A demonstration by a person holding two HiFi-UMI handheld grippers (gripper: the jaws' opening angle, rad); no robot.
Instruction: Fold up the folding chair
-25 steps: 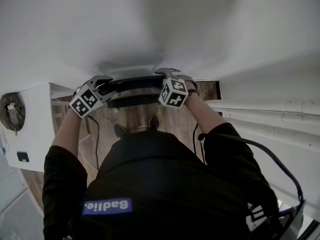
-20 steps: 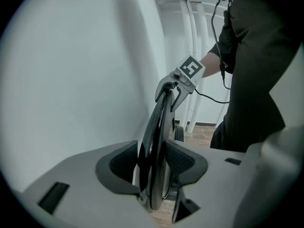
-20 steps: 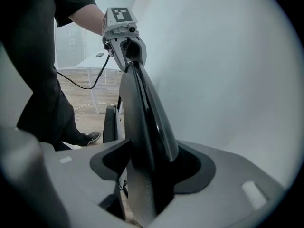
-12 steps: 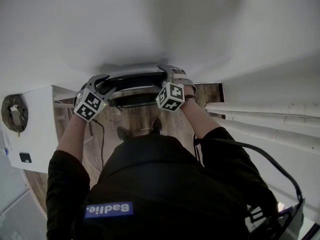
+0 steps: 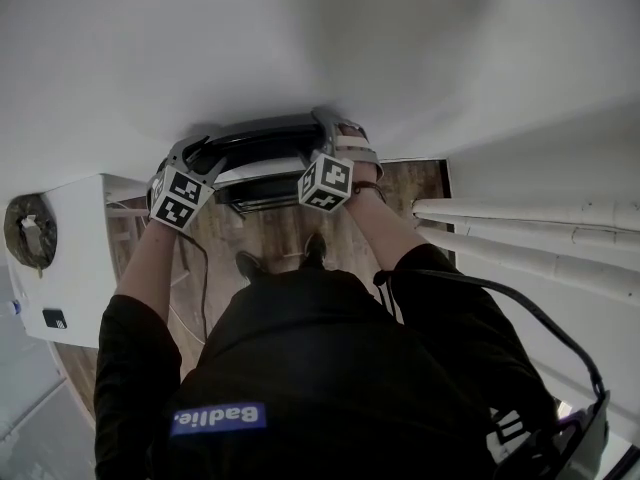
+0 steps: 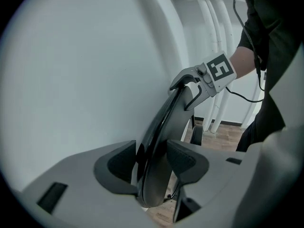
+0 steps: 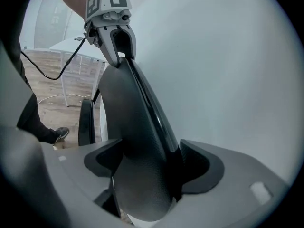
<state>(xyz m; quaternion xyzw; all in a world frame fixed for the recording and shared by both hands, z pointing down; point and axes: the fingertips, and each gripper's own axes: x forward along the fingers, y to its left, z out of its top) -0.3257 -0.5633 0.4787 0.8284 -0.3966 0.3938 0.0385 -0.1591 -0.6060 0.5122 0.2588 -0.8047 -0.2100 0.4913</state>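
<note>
The chair (image 5: pixel 262 140) is folded flat and stands upright against the white wall (image 5: pixel 320 38), at the edge of the wood floor (image 5: pixel 275 233). Its black top rim runs from the left gripper (image 6: pixel 152 163) to the right gripper (image 7: pixel 147 167).

The left gripper straddles the rim's left end. Its jaws have just been opening and stand wide. The rim's glossy edge lies between the 2 pads, close to both but not visibly squeezed.

The right gripper straddles the rim's right end in the same way. Its jaws have just been opening too. The chair's thick textured edge fills nearly all the space between them, leaving a dark slit on the wall side. Each gripper view shows the other gripper further along the same rim.

The person's shoes (image 5: pixel 243 264) are on the floor just behind the chair. White pipes (image 5: pixel 520 230) stand by the wall on the person's right.
</note>
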